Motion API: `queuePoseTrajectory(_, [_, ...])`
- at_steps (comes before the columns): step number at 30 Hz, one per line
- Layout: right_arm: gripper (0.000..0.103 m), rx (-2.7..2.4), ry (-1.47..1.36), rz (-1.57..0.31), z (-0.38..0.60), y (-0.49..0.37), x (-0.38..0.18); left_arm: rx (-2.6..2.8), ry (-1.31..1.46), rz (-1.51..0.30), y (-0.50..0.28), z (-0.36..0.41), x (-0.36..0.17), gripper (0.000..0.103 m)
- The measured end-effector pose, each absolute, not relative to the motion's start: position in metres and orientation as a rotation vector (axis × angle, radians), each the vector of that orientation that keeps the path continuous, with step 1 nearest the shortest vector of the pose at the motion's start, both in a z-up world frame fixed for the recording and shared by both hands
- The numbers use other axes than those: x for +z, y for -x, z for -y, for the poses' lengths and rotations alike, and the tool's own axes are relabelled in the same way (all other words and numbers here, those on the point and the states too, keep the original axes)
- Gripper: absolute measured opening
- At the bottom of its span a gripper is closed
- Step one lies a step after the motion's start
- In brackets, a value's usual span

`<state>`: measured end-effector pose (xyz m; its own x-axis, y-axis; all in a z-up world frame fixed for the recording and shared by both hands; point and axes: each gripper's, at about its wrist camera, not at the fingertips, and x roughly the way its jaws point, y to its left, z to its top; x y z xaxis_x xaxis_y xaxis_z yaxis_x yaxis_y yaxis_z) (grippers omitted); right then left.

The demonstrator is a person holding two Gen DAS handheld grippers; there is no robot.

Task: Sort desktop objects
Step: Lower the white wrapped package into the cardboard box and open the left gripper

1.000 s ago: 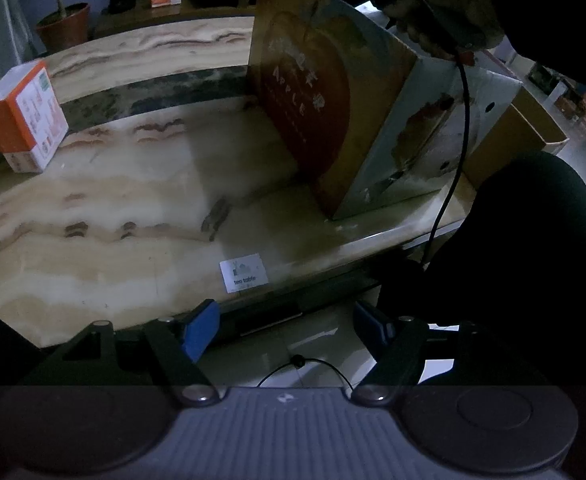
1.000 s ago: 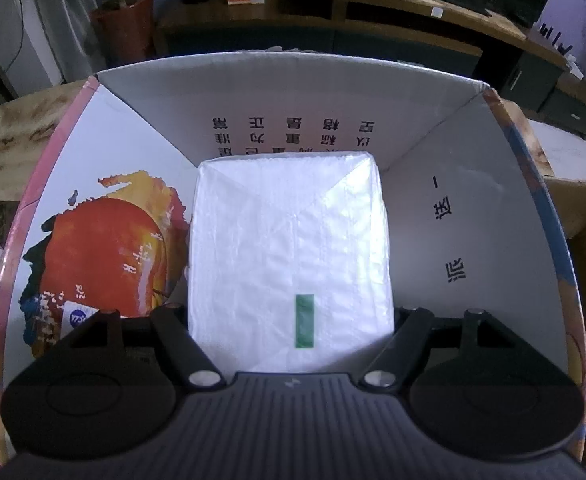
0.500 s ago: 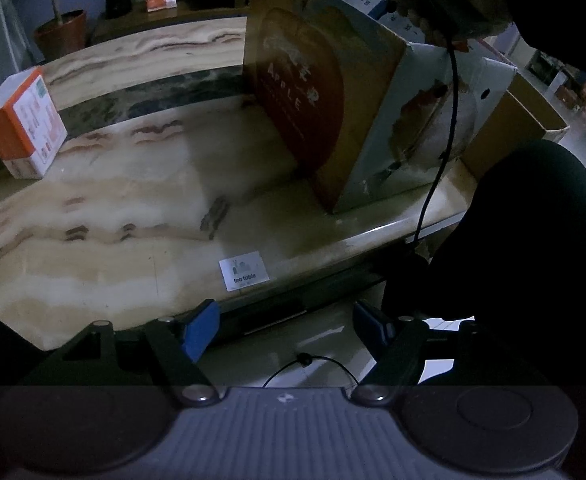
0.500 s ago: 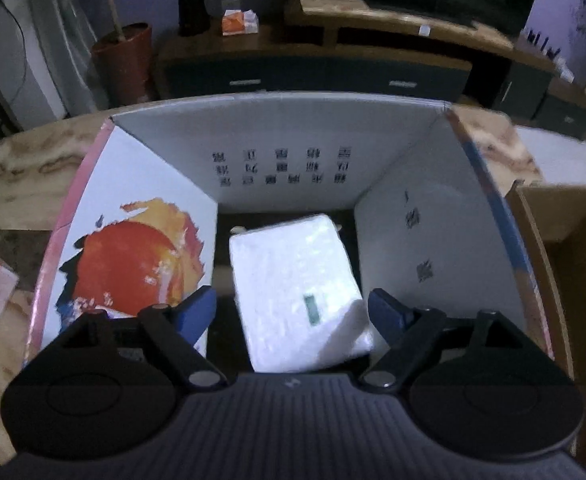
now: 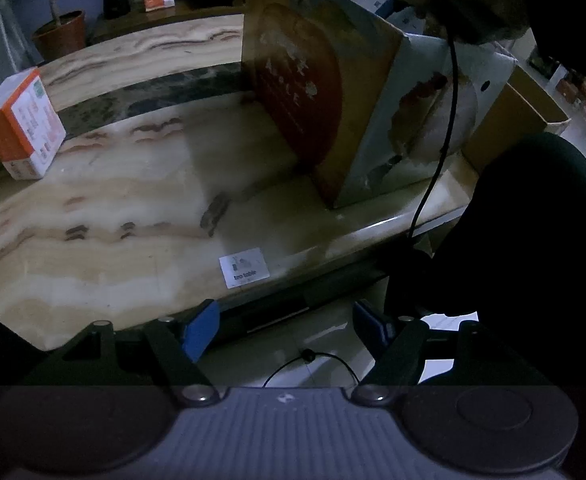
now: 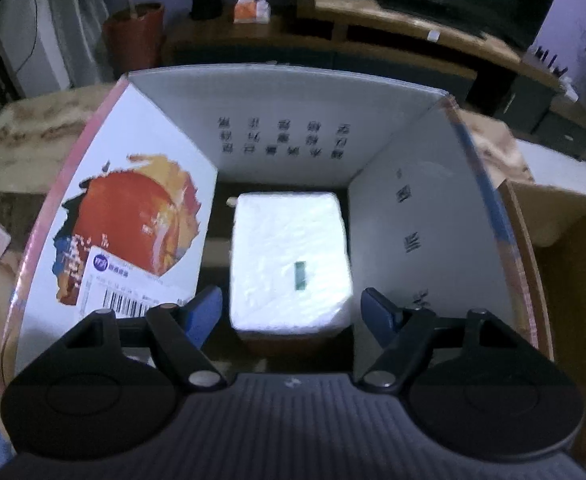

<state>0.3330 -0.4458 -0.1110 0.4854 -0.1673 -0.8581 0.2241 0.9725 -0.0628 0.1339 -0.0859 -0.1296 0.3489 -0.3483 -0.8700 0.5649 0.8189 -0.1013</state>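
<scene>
Right tool [image 6: 291, 312] tilted down over the apple carton [image 6: 165, 128], jaws closing (white packet [image 6: 289, 256] untouched below), left tool [image 5: 287, 326] open, empty, at bench [image 5: 113, 208] edge, orange box [image 5: 21, 124] far left.

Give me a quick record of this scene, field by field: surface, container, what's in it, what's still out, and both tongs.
surface: marble table
container: open apple-print carton, standing on the table
in container: white wrapped packet, lying on the bottom
still out: orange-and-white box, at the table's far left
left tongs: open, empty, over the table's near edge
right tongs: above the carton, closing, pads clear of the packet
</scene>
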Motion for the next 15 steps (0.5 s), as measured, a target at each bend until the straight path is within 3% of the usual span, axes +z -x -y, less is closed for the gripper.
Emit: queuePoseTrajectory(15, [0.069, -0.281, -0.071, -0.968, 0.4431, -0.3312, -0.1193, -0.61, -0.235, -1.066, -0.1327, 0.0867, -0.1305, 0.074])
